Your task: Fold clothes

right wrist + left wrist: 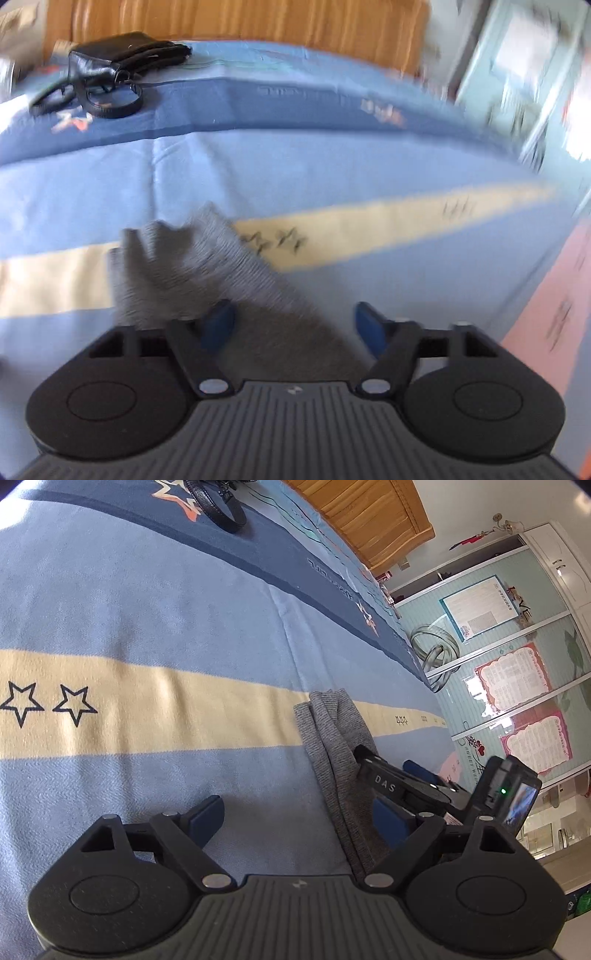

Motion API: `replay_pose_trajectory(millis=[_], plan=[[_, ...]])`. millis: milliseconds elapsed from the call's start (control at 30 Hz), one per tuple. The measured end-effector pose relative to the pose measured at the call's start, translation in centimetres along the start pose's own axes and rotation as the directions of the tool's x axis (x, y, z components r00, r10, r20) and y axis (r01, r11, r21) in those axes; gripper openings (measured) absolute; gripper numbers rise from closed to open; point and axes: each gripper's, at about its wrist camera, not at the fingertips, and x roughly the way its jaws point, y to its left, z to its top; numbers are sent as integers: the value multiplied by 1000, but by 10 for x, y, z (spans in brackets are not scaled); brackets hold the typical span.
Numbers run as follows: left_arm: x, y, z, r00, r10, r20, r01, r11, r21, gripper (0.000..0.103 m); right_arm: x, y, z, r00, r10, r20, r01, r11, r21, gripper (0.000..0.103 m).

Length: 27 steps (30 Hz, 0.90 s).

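A grey knit garment [334, 746] lies bunched in a narrow strip on the blue and cream striped bedsheet [147, 609]. My left gripper [299, 818] is open just above the sheet. Its right pad rests against the garment's edge and nothing is pinched between the pads. My right gripper [386, 762] reaches in from the right, over the same garment. The right wrist view is blurred. There the grey garment [195, 266] spreads under and between the wide-apart pads of the right gripper [295, 326], which is open.
A black bag with a looped strap [122, 66] lies at the far side of the bed, near the wooden headboard [240, 18]. The bed's edge drops off at the right, towards a wardrobe with sliding doors [517, 646].
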Motion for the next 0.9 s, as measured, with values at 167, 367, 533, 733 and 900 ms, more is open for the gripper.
replay_pose_trajectory(millis=[167, 367, 533, 733, 900], plan=[[-1, 0, 2, 1000, -6, 1, 6, 1000, -7, 89, -21, -21, -1, 993, -87, 76, 77, 989, 126, 79], [-3, 1, 3, 1000, -12, -1, 12, 1000, -17, 90, -22, 4, -19, 997, 63, -46, -60, 996, 73, 78], [-3, 1, 2, 1000, -12, -4, 12, 1000, -25, 90, -47, -7, -22, 993, 55, 105, -74, 978, 193, 72], [-2, 0, 2, 1000, -15, -3, 14, 1000, -16, 90, -29, 26, -14, 978, 204, 45, -207, 975, 78, 75], [-3, 1, 1, 1000, -11, 1, 11, 1000, -23, 90, -31, 24, -8, 959, 250, 132, -270, 949, 164, 76]])
